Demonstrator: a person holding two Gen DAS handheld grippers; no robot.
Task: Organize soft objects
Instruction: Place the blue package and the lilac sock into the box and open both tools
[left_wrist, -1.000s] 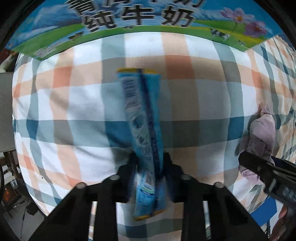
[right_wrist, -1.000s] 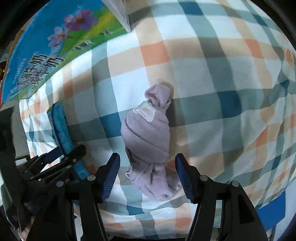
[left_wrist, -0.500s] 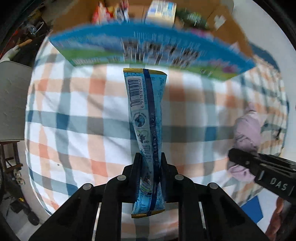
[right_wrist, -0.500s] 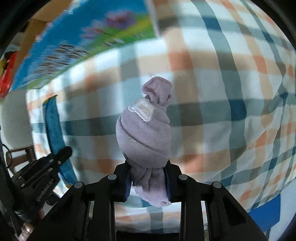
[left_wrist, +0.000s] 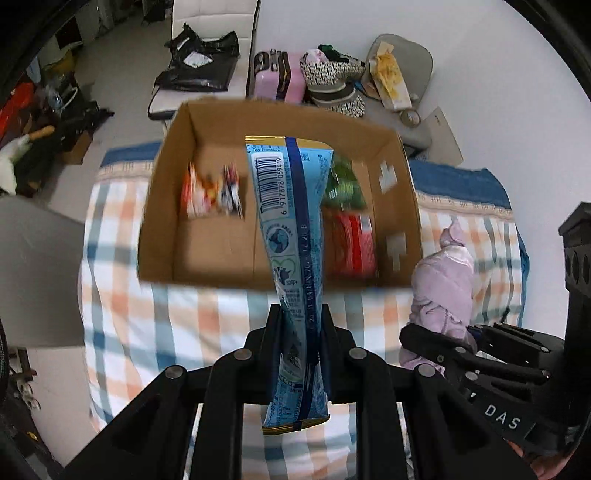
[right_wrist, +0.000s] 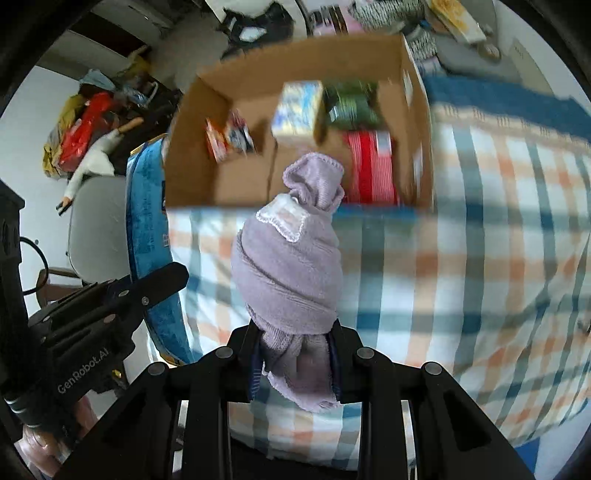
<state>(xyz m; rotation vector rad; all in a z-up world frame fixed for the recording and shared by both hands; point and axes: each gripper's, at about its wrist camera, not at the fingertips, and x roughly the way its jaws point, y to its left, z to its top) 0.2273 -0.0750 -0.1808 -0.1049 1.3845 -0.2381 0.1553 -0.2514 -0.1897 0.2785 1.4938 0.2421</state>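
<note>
My left gripper (left_wrist: 300, 325) is shut on a long blue snack packet (left_wrist: 288, 221) and holds it upright, raised above the checked bed, its top in front of the open cardboard box (left_wrist: 162, 206). My right gripper (right_wrist: 295, 343) is shut on a rolled lilac cloth bundle (right_wrist: 291, 266), also lifted, in front of the same box (right_wrist: 192, 155). The bundle shows at the right of the left wrist view (left_wrist: 443, 273). The blue packet shows at the left of the right wrist view (right_wrist: 147, 221).
The box holds an orange-white packet (left_wrist: 199, 192), a green packet (left_wrist: 341, 181) and a red packet (left_wrist: 351, 240); a pale blue carton (right_wrist: 299, 107) shows too. The checked bedcover (right_wrist: 480, 258) lies below. Chairs, bags and clutter stand behind the bed.
Both grippers have risen well above the bed with their loads. The right gripper closed on the lilac bundle. The view has tipped up so the inside of the box now shows.
</note>
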